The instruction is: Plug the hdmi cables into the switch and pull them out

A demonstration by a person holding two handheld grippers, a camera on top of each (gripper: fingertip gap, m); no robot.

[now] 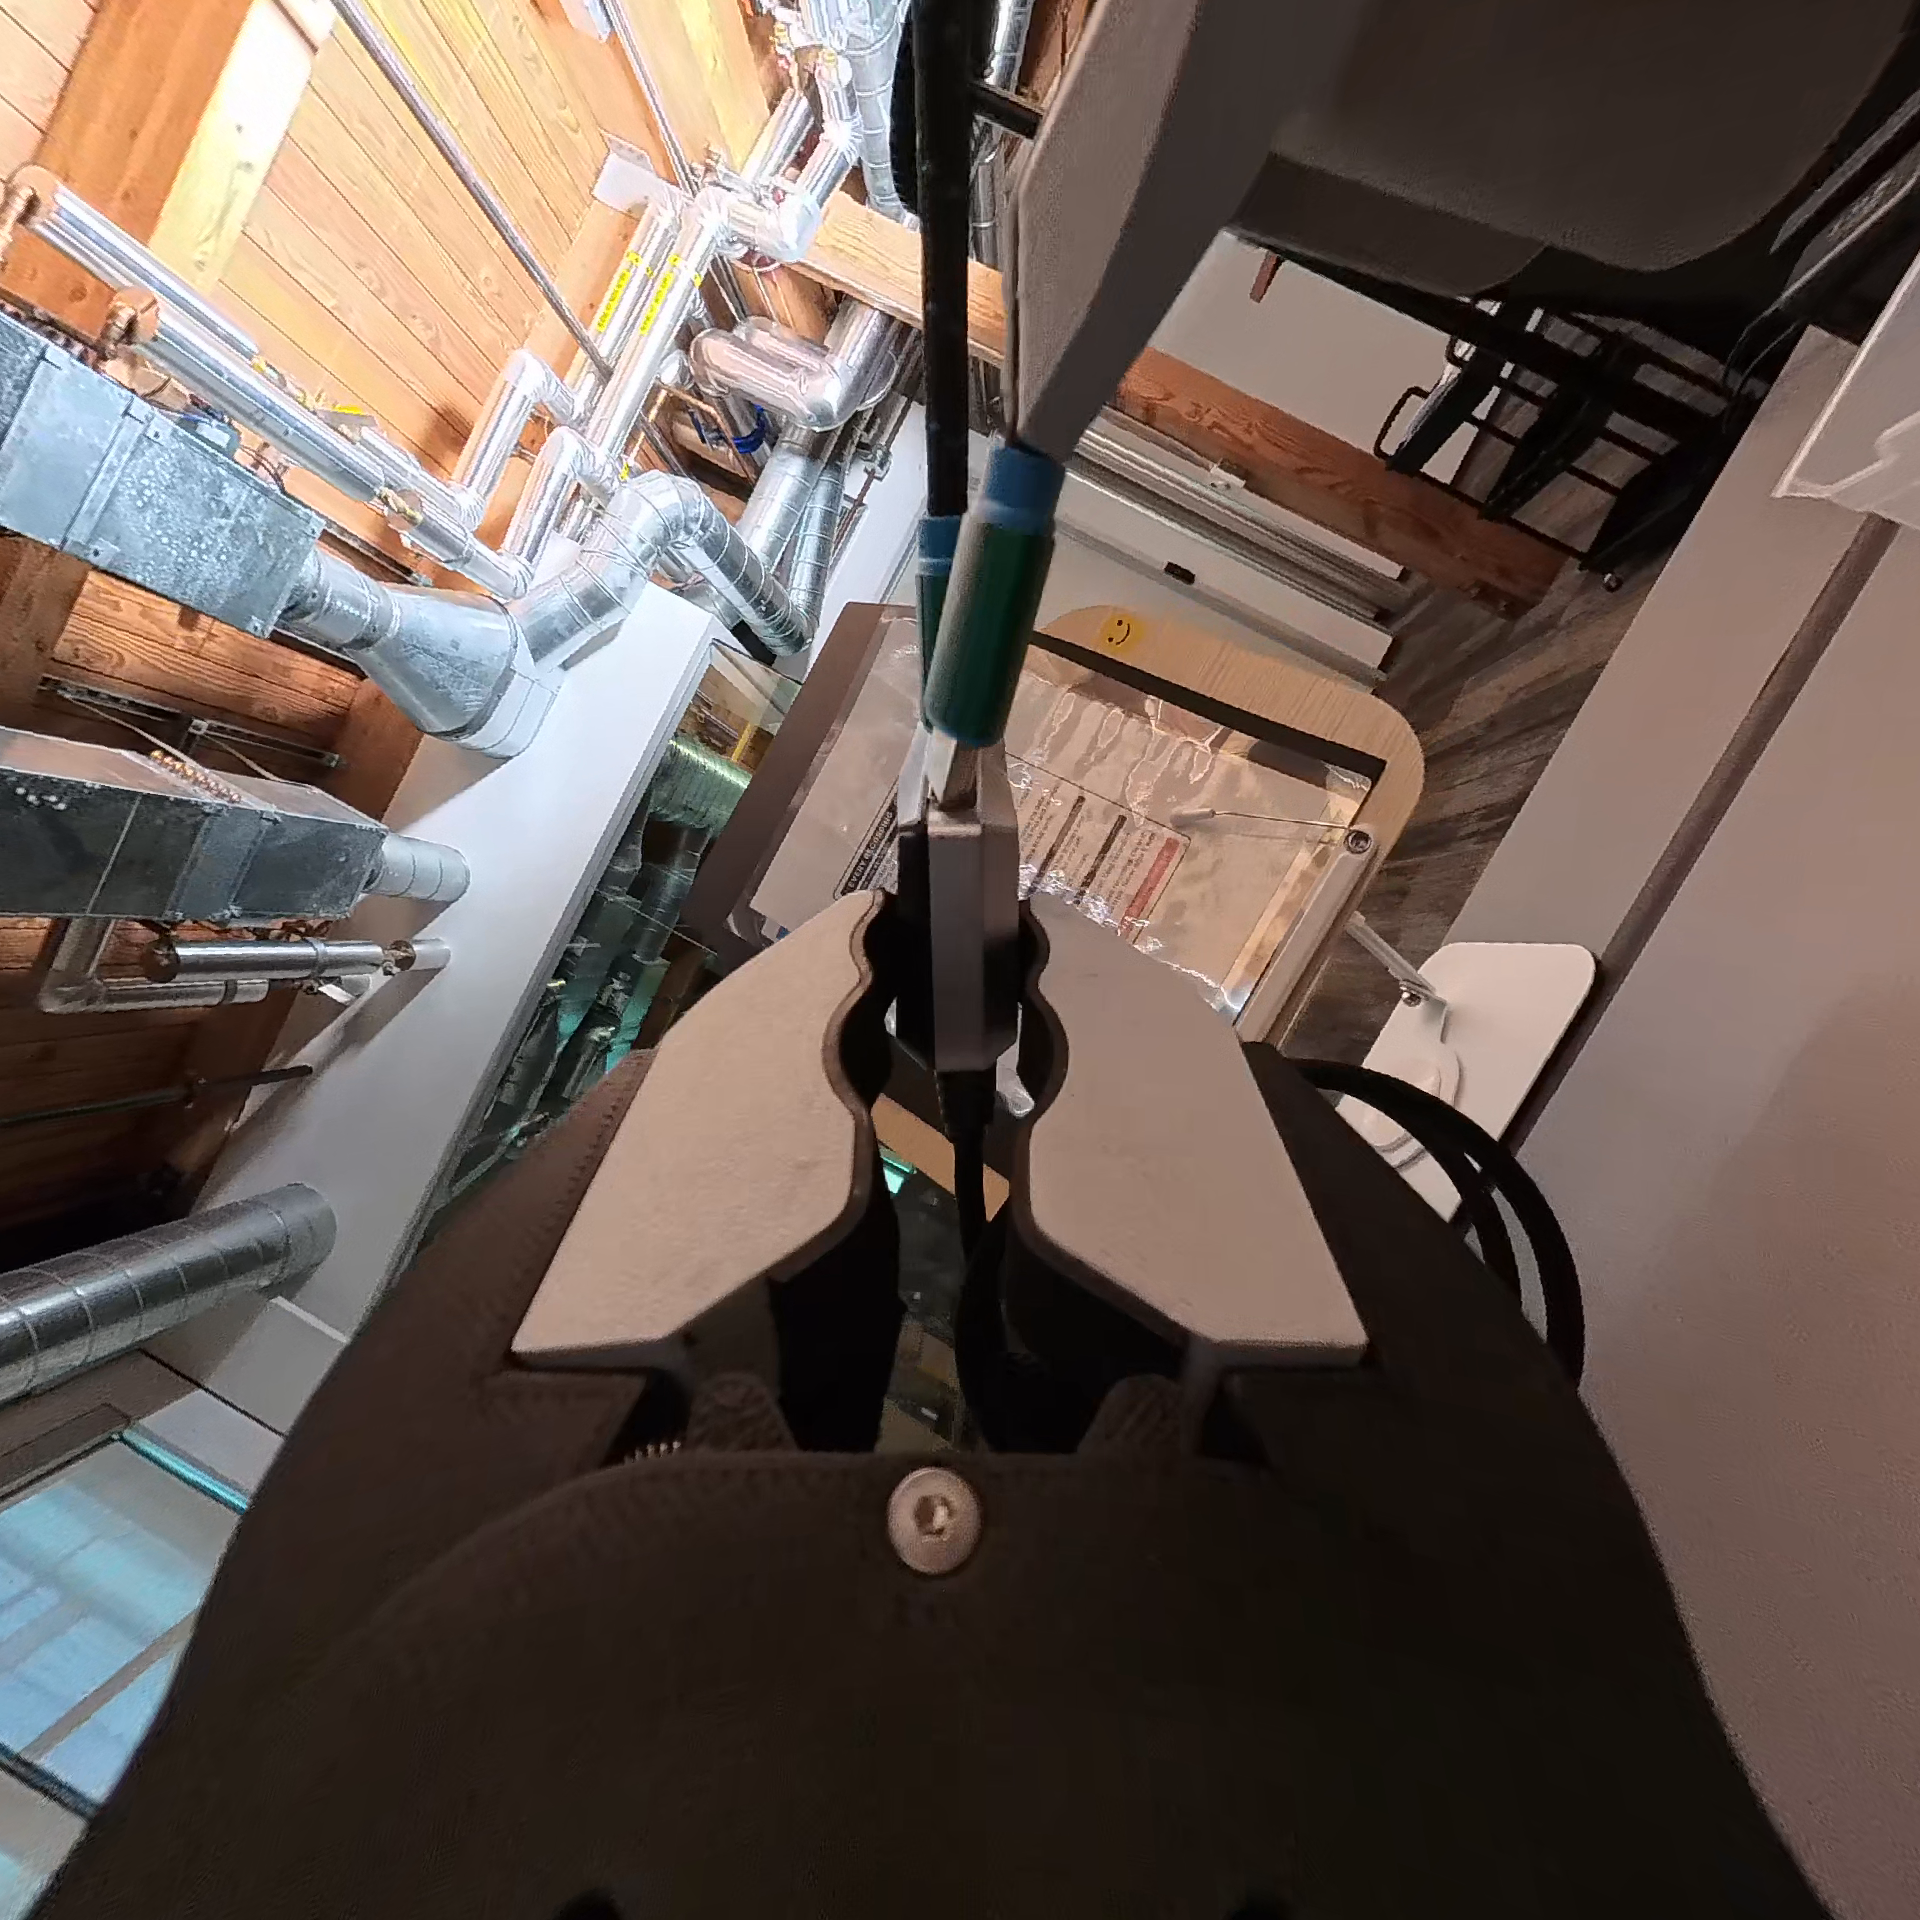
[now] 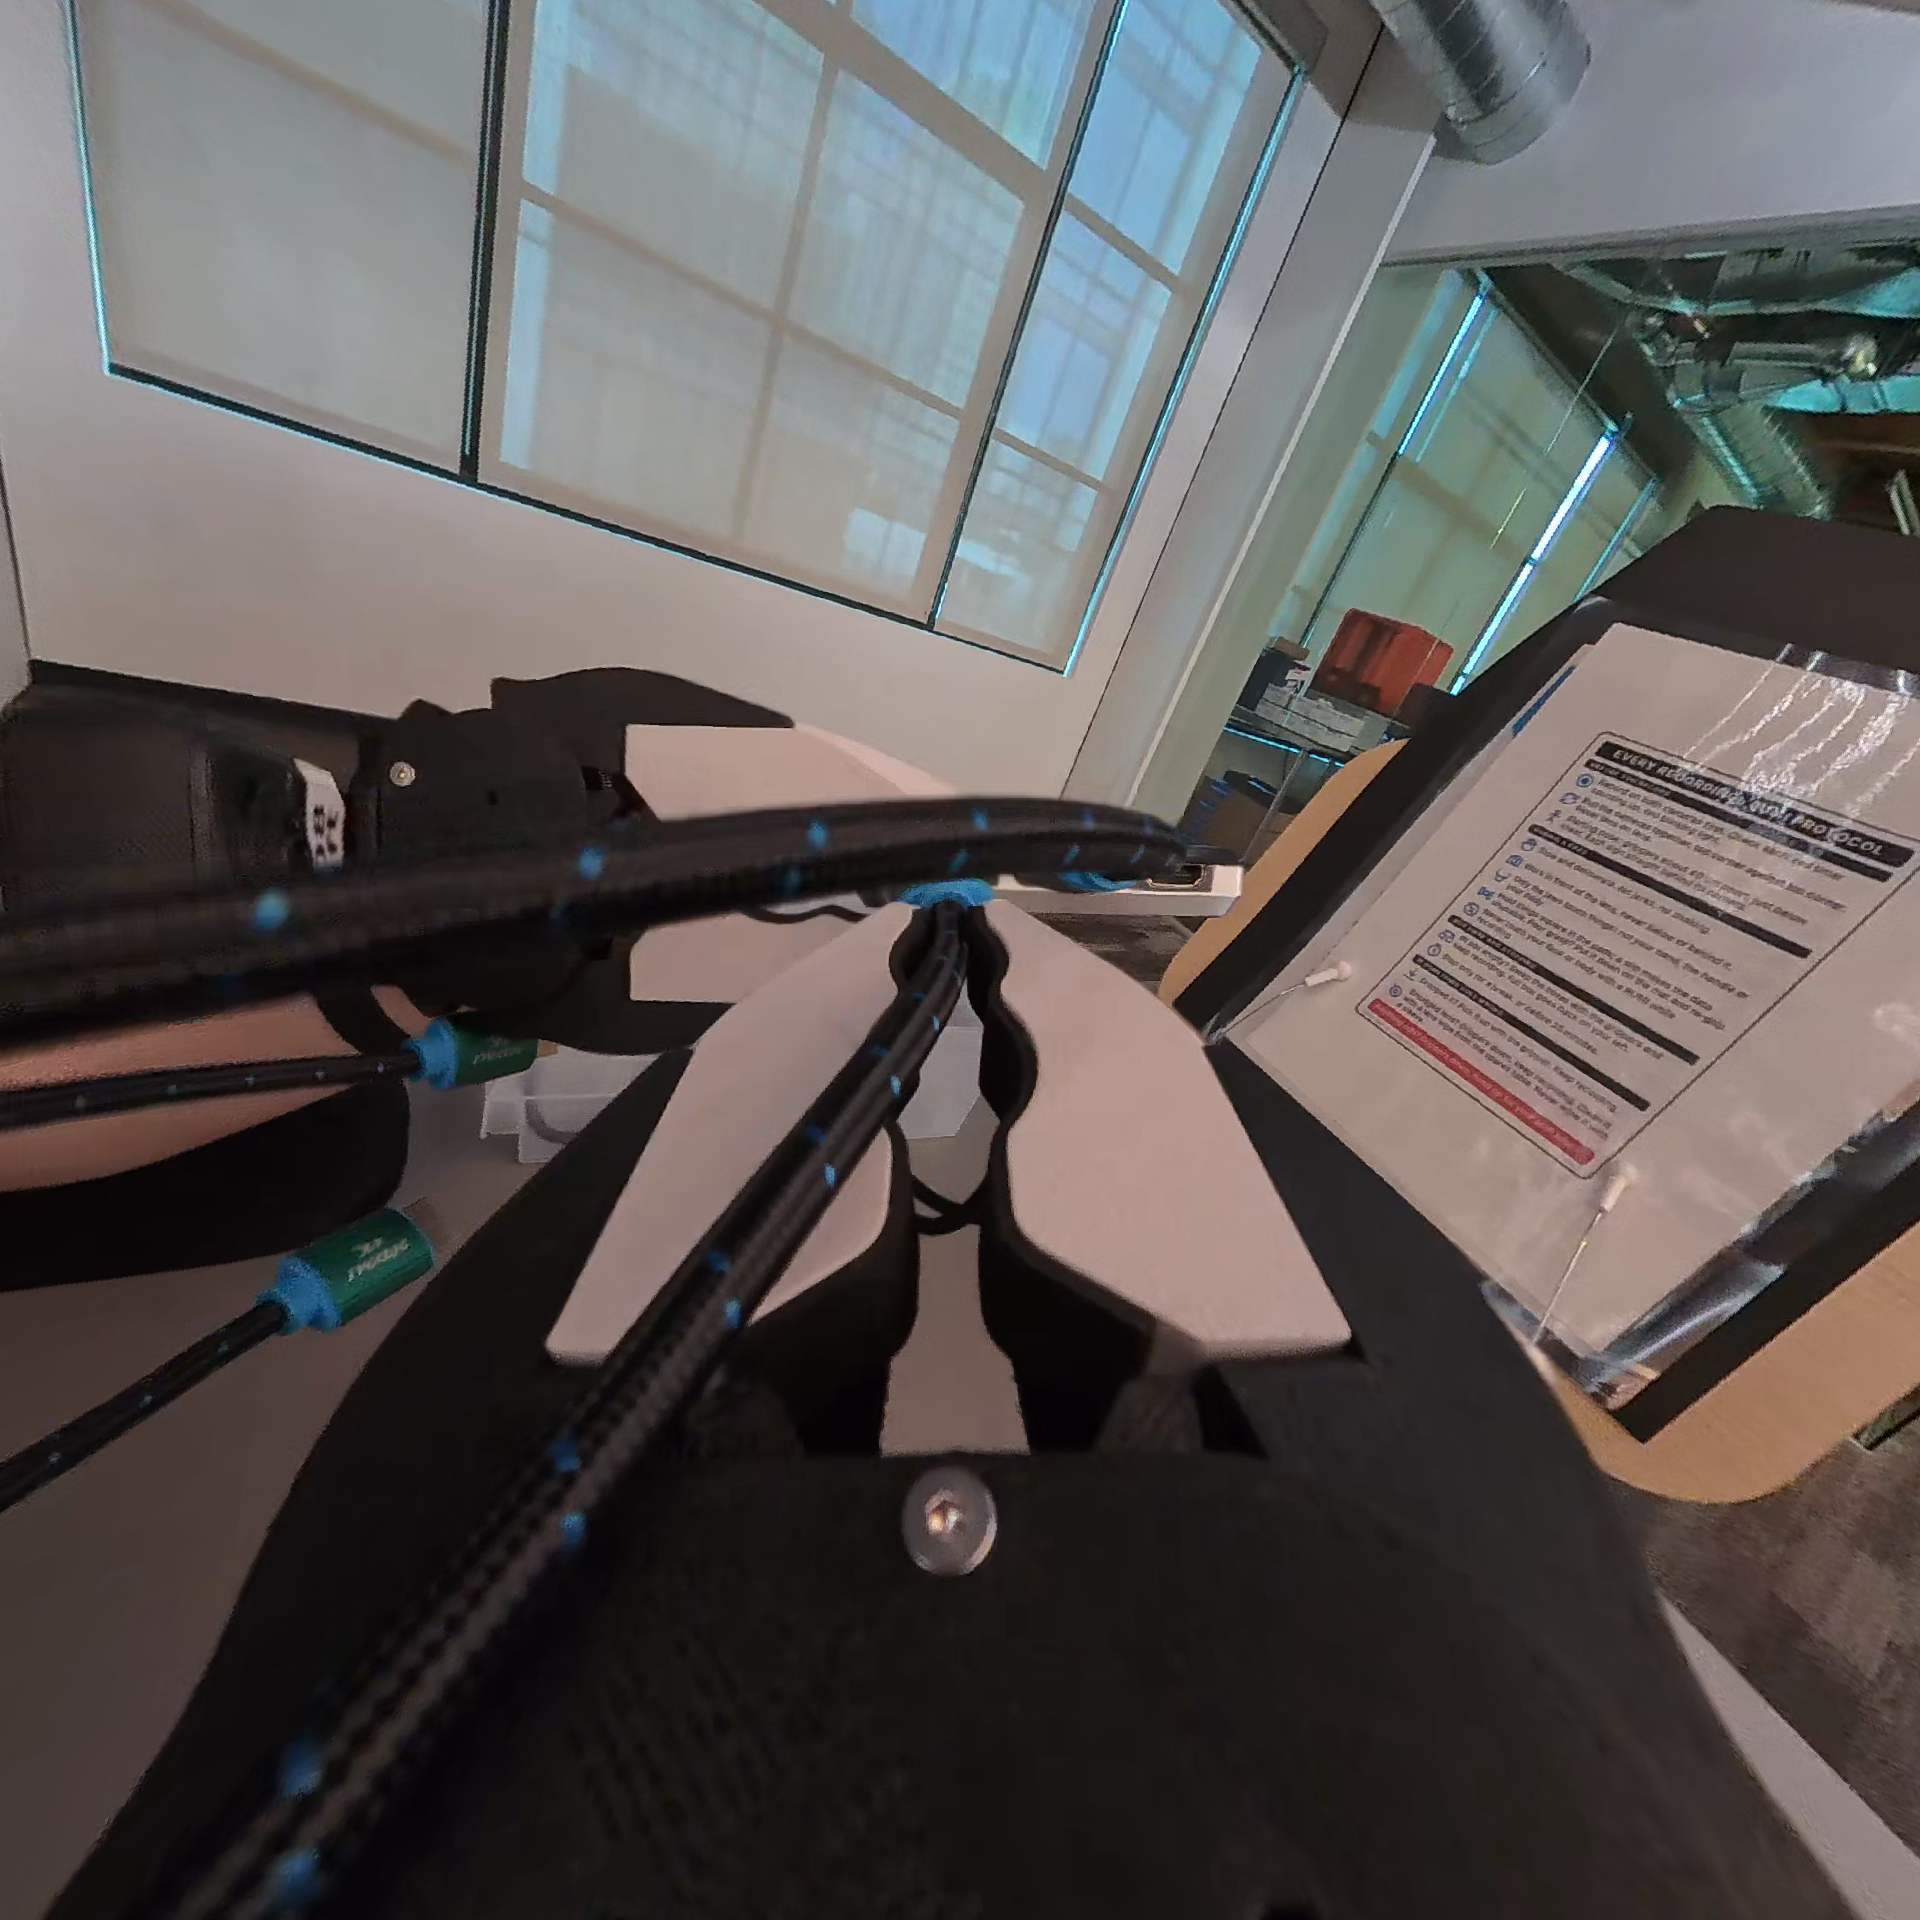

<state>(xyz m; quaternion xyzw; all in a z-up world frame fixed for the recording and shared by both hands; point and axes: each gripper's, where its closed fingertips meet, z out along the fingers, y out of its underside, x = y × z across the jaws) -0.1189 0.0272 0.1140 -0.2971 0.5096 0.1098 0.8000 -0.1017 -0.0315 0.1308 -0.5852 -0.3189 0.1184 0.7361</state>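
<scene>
My left gripper [image 1: 956, 935] is shut on the grey HDMI switch [image 1: 966, 904], which I see edge-on between the fingertips. A green HDMI plug [image 1: 987, 623] with a blue collar meets the switch's far edge; its metal tip partly shows, and I cannot tell how deep it sits. My right gripper [image 2: 951, 914] is shut on that plug at its blue collar [image 2: 940, 894], and its black braided cable [image 2: 790, 1174] runs back over the fingers. A right finger [image 1: 1091, 260] shows at the top of the left wrist view. The left gripper [image 2: 623, 862] holds the switch [image 2: 1195, 883] at the left.
Two loose green plugs [image 2: 488, 1049] [image 2: 364, 1257] with braided cables lie at the left on the grey table [image 2: 208, 1558]. More braided cables [image 2: 623, 862] arch across the view. A clear stand holding a printed sheet [image 2: 1558, 987] stands close on the right.
</scene>
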